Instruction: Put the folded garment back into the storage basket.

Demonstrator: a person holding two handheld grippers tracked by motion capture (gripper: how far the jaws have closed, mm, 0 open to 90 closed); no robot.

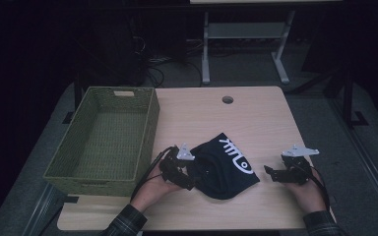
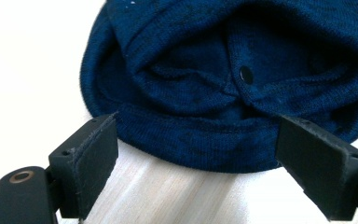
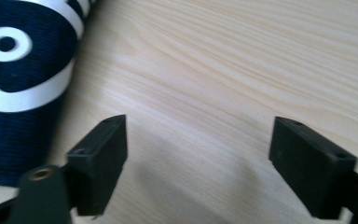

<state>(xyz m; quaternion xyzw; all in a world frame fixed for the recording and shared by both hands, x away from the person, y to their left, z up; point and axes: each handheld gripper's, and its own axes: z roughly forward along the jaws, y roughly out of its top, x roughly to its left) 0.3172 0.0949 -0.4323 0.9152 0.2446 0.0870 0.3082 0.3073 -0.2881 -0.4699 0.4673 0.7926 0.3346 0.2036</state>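
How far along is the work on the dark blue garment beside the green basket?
Done: the dark blue garment lies bunched on the table. In hand: the left tongs stand open at its hem; the right tongs are open over bare wood. Left: the green basket holds nothing, so the garment probably still goes in.

A dark navy knit garment (image 1: 224, 167) with white printed markings lies bunched on the table, its hemmed edge just ahead of the left gripper (image 2: 196, 154), between the spread jaws, and apart from the right gripper (image 3: 198, 163).
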